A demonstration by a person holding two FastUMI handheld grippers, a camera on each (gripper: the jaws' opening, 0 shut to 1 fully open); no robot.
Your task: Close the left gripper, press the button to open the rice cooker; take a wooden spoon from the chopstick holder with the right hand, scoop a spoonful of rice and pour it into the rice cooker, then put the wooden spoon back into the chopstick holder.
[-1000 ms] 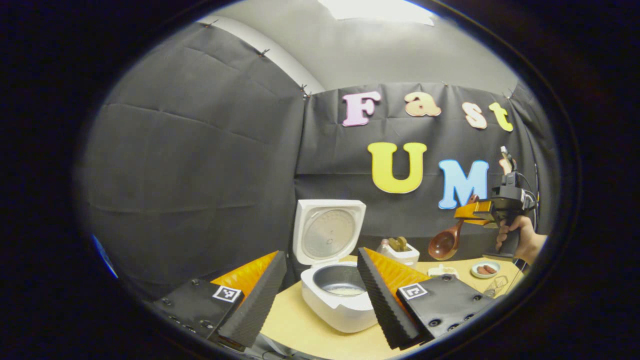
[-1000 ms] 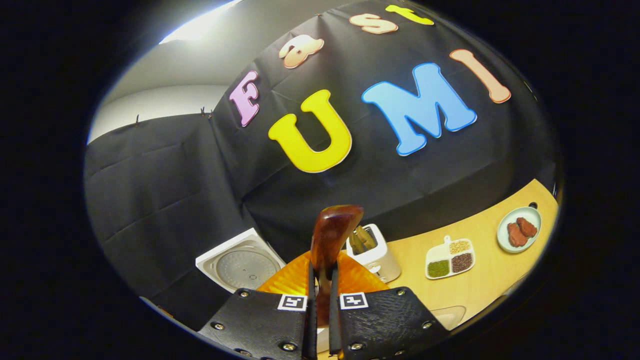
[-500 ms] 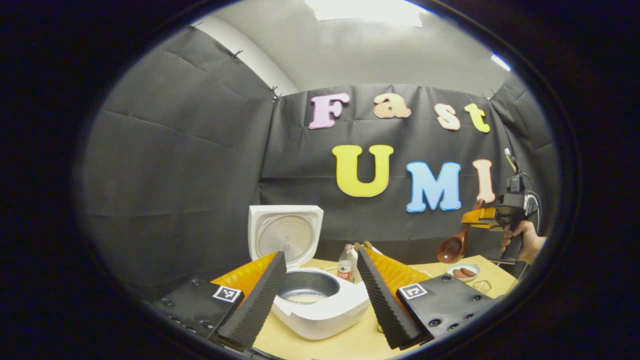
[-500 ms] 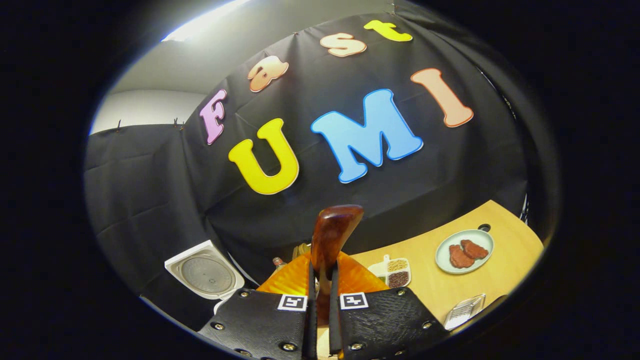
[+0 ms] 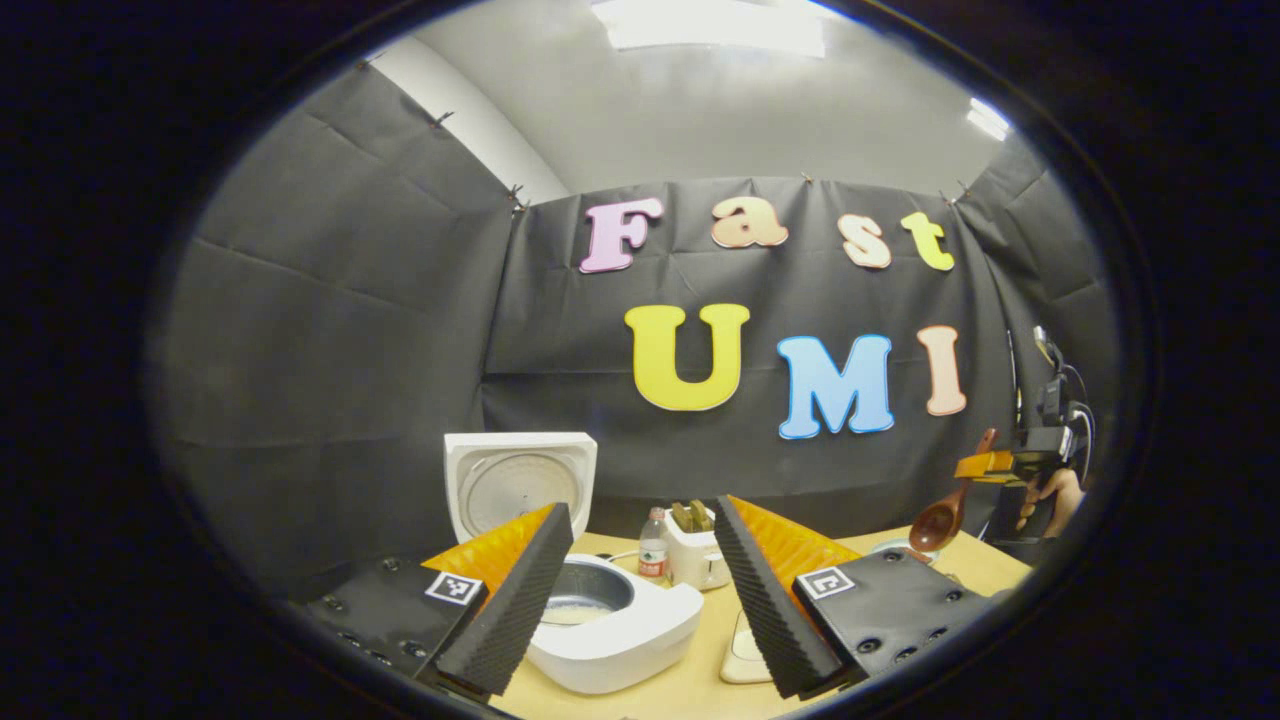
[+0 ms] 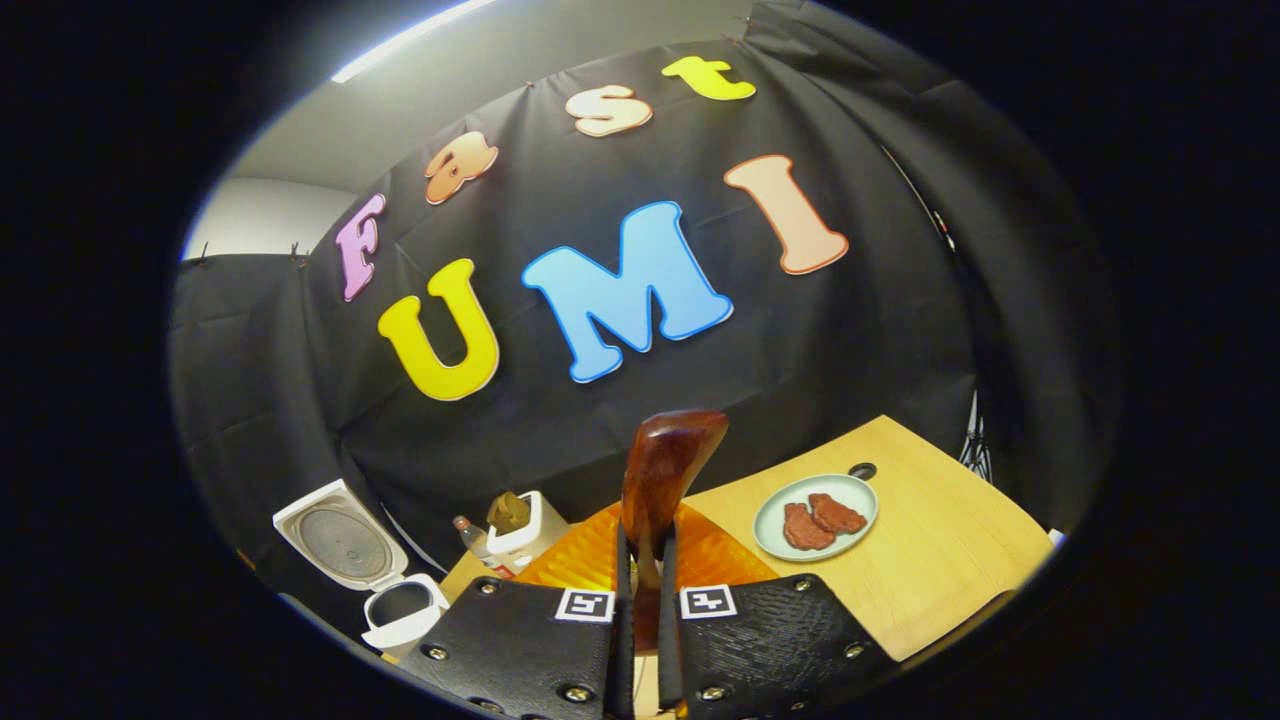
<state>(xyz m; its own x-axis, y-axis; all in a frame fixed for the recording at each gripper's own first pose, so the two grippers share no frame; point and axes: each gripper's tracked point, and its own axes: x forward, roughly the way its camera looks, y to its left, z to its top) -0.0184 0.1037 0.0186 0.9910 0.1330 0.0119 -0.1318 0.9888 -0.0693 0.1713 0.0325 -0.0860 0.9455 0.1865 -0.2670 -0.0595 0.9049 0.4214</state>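
Observation:
The white rice cooker [image 5: 640, 630] stands open, its lid [image 5: 518, 482] upright, with a little rice in the pot; my left gripper [image 5: 640, 505] is open just in front of it, the cooker between its fingers in the left gripper view. My right gripper [image 6: 640, 545] is shut on the wooden spoon [image 6: 665, 465], whose bowl points up and away. In the left gripper view that gripper [image 5: 985, 465] hovers at the far right with the spoon [image 5: 943, 518] hanging bowl-down above the table. The white chopstick holder [image 5: 695, 558] [image 6: 527, 522] with wooden utensils stands behind the cooker [image 6: 403, 607].
A small plastic bottle [image 5: 653, 553] [image 6: 470, 535] stands beside the holder. A pale green plate [image 6: 850, 495] with reddish pieces lies on the wooden table [image 6: 950, 560]. A pale dish [image 5: 740, 655] peeks out by my left gripper's right finger. A hand [image 5: 1060, 495] holds the right gripper.
The right gripper has carried the spoon rightward and lower, away from the cooker and holder. The left gripper's view has swung right, so the cooker has slid left.

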